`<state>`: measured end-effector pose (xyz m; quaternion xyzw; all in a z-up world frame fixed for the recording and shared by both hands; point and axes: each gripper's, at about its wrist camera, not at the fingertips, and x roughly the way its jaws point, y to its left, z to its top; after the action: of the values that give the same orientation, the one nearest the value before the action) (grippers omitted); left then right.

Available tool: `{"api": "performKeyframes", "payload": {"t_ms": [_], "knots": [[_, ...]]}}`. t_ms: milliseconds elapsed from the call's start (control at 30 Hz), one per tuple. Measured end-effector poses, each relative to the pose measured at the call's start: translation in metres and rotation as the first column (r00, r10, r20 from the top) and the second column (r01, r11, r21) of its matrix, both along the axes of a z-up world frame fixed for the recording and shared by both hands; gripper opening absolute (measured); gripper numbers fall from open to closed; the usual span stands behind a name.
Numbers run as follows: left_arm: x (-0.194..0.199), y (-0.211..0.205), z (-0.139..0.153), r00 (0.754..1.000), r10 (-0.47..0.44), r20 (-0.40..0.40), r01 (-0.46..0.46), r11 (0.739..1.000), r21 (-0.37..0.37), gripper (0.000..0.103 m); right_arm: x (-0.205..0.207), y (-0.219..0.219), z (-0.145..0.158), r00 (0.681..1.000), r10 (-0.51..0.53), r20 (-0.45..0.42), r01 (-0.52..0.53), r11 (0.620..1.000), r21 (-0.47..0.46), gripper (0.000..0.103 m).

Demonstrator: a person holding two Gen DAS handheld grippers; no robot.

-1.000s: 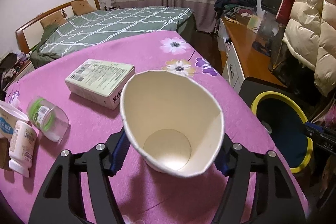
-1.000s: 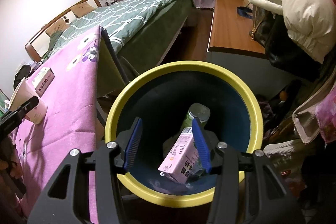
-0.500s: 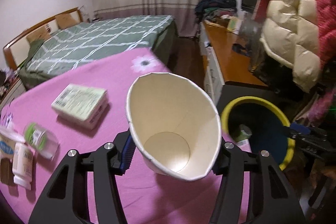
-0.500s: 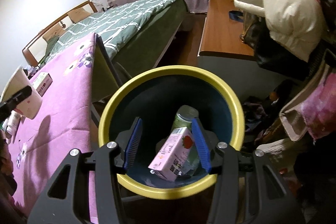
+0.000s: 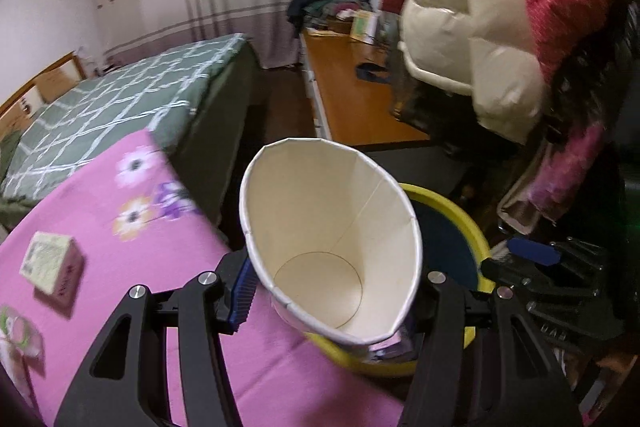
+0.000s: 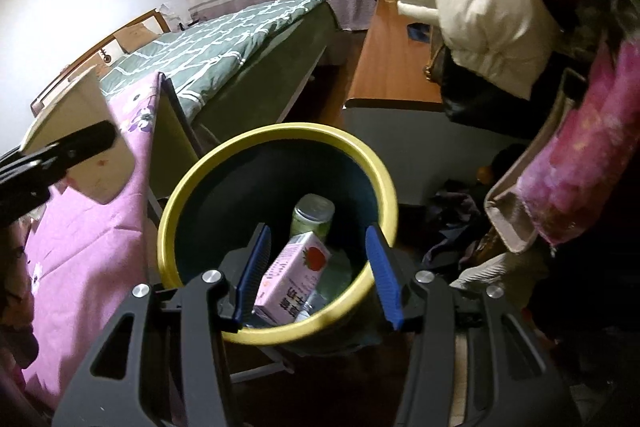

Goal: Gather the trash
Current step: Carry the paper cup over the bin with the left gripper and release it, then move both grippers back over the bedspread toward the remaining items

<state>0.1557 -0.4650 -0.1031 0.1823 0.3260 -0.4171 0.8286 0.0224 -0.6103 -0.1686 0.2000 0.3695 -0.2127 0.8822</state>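
A cream paper cup (image 5: 328,227), squashed to an oval, is clamped between the blue pads of my left gripper (image 5: 330,299), mouth toward the camera. It hangs over the corner of the pink table (image 5: 120,227), partly in front of the yellow-rimmed bin (image 5: 460,215). In the right wrist view the same cup (image 6: 72,107) floats at the left, above the tablecloth. My right gripper (image 6: 318,259) stands open above the bin (image 6: 192,187), its pads touching nothing. Down in the bin lie a pink carton (image 6: 294,275) and a green can (image 6: 314,217).
A flat box (image 5: 52,263) and a blurred plastic container (image 5: 16,339) lie on the table. Beyond it stands a green bed (image 5: 120,99). A wooden desk (image 5: 352,95) and hanging puffy jackets (image 5: 480,27) crowd the right side, with clutter on the floor by the bin (image 6: 460,211).
My left gripper has squeezed the cup narrower and carried it right, from over the table's middle to its corner by the bin. The right gripper drifted slightly over the bin, still open.
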Motion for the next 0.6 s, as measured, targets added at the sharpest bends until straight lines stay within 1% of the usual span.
{"api": "performKeyframes", "payload": {"t_ms": [167, 233, 300, 333, 367, 400, 433, 600], "knots": [[-0.012, -0.03, -0.012, 0.999, -0.048, -0.017, 0.048, 0.999, 0.02, 0.056, -0.009, -0.004, -0.001, 1.0, -0.014, -0.001, 0.014, 1.0, -0.001, 0.049], [-0.013, -0.037, -0.017, 0.998, -0.054, -0.017, 0.054, 0.998, 0.025, 0.056, -0.011, -0.005, -0.001, 1.0, -0.019, -0.003, 0.019, 1.0, -0.003, 0.049], [-0.012, -0.04, -0.021, 0.998, -0.054, -0.023, 0.055, 0.998, 0.032, 0.058, -0.013, -0.005, -0.001, 1.0, -0.025, -0.004, 0.025, 1.0, -0.003, 0.051], [-0.011, -0.042, -0.024, 0.998, -0.055, -0.027, 0.056, 0.998, 0.035, 0.062, -0.013, -0.005, -0.001, 1.0, -0.025, -0.004, 0.025, 1.0, -0.003, 0.051], [-0.01, -0.043, -0.026, 0.998, -0.054, -0.027, 0.055, 0.998, 0.04, 0.068, -0.014, -0.005, -0.001, 1.0, -0.026, -0.004, 0.026, 1.0, -0.004, 0.052], [-0.009, -0.041, -0.026, 0.999, -0.048, -0.023, 0.049, 0.998, 0.04, 0.08, -0.014, -0.005, 0.0, 1.0, -0.025, -0.004, 0.025, 1.0, -0.004, 0.052], [-0.01, -0.038, -0.025, 0.999, -0.039, -0.017, 0.04, 0.999, 0.032, 0.081, -0.014, -0.004, 0.001, 1.0, -0.023, -0.003, 0.023, 1.0, -0.005, 0.052], [-0.009, -0.009, -0.007, 0.999, -0.024, -0.032, 0.024, 1.0, -0.006, 0.082, -0.01, 0.001, 0.005, 1.0, -0.006, 0.005, 0.006, 1.0, -0.011, 0.052]]}}
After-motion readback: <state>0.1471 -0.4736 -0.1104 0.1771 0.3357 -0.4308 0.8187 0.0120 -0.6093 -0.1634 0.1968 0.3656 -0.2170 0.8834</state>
